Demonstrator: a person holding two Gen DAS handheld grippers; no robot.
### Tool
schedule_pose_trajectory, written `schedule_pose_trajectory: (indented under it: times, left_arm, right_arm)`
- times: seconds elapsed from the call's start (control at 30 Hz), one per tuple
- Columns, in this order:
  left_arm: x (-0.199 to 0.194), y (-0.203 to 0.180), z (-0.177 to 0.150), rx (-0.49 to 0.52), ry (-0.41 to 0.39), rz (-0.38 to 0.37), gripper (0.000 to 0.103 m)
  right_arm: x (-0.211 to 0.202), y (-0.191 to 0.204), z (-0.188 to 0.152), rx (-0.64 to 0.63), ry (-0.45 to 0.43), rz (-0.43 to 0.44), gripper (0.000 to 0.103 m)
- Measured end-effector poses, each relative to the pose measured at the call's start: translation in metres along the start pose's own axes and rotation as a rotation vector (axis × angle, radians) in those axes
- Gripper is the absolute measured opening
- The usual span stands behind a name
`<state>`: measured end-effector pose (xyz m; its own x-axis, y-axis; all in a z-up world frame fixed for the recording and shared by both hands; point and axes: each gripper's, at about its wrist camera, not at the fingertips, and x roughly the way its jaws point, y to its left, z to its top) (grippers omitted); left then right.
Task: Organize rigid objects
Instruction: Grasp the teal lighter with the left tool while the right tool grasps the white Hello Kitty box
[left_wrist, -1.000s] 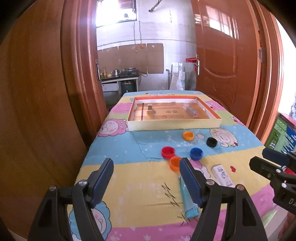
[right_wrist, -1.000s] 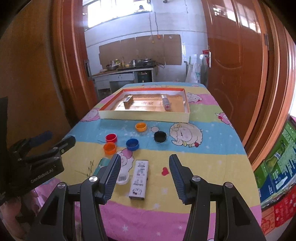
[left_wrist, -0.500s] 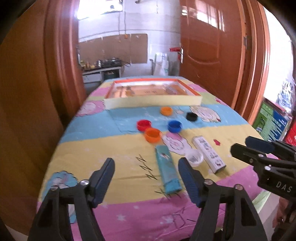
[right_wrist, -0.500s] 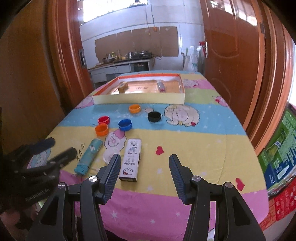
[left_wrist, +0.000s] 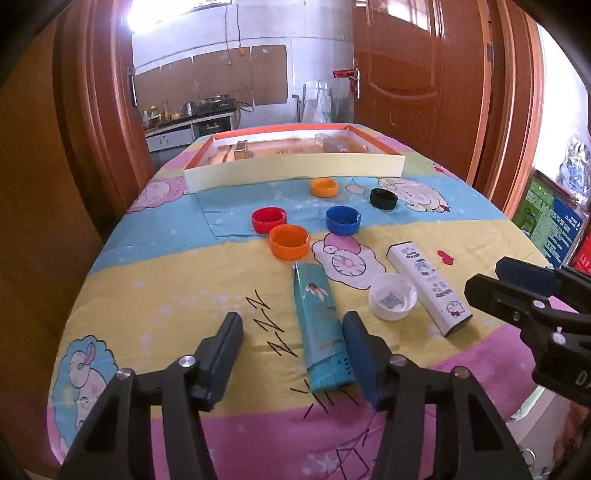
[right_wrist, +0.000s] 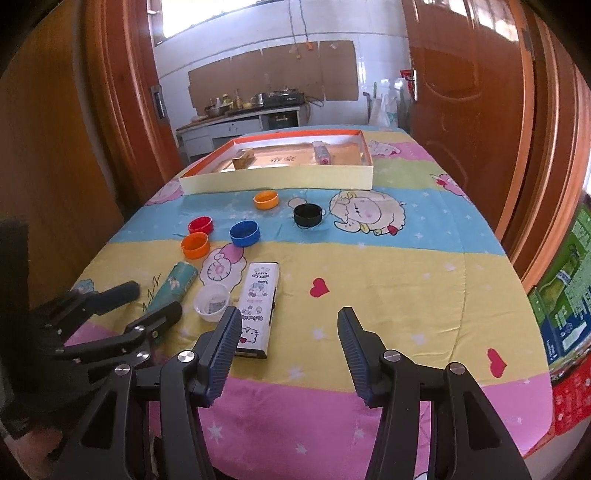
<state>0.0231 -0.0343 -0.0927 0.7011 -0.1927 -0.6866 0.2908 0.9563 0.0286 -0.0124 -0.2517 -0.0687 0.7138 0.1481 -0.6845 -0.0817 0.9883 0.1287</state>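
Note:
A teal box (left_wrist: 320, 329) (right_wrist: 173, 285), a white cap (left_wrist: 392, 296) (right_wrist: 212, 302) and a white Hello Kitty box (left_wrist: 428, 282) (right_wrist: 258, 308) lie near the table's front. Behind them sit red (left_wrist: 269, 220), orange (left_wrist: 289, 242), blue (left_wrist: 343, 219), black (left_wrist: 383, 199) and a second orange (left_wrist: 324, 187) cap. A shallow box tray (left_wrist: 295, 170) (right_wrist: 277, 179) stands at the back. My left gripper (left_wrist: 293, 356) is open, with the teal box's near end by its right finger. My right gripper (right_wrist: 288, 354) is open and empty, right of the Hello Kitty box.
The table has a cartoon cloth (right_wrist: 388, 258). Wooden doors (left_wrist: 417, 88) flank it left and right. Green cartons (right_wrist: 569, 288) stand on the floor at the right. Two small items (right_wrist: 321, 153) lie inside the tray.
Both grippers have tilted downward and moved closer to the table; the teal box now lies by the left gripper's right finger. Both stay open. The objects have not moved.

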Motion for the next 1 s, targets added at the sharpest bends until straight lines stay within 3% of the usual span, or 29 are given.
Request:
schedule_pose_trajectory:
  times: [0.1,0.17,0.23,0.47,0.6,0.83,0.87,0.9,1.0]
  left_arm:
    - [0.003,0.001,0.003,0.002,-0.004,-0.008,0.047]
    - [0.005,0.002,0.005,0.008,-0.009,-0.005,0.031]
    - [0.006,0.004,0.006,0.012,-0.014,0.002,0.023]
    - [0.010,0.008,0.009,0.022,-0.020,-0.007,0.023]
    - [0.010,0.010,0.008,0.017,-0.025,-0.008,0.023]
    - [0.011,0.013,0.008,0.016,-0.030,-0.021,0.023]
    - [0.011,0.013,0.009,0.016,-0.031,-0.025,0.023]
    - [0.011,0.014,0.009,0.017,-0.032,-0.026,0.023]
    - [0.012,0.016,0.009,0.017,-0.033,-0.032,0.023]
  right_arm:
    - [0.004,0.002,0.001,-0.001,0.006,0.011,0.056]
    - [0.007,0.004,0.002,-0.001,0.011,0.018,0.056]
    - [0.010,0.006,0.002,-0.001,0.019,0.025,0.056]
    - [0.024,0.018,-0.004,-0.032,0.076,0.018,0.056]
    - [0.028,0.019,-0.003,-0.060,0.077,-0.035,0.043]
    - [0.042,0.026,0.007,-0.094,0.077,-0.052,0.043]
    - [0.044,0.027,0.009,-0.101,0.076,-0.053,0.041]
    - [0.046,0.028,0.010,-0.106,0.075,-0.051,0.028]
    - [0.049,0.031,0.013,-0.116,0.073,-0.043,0.026]
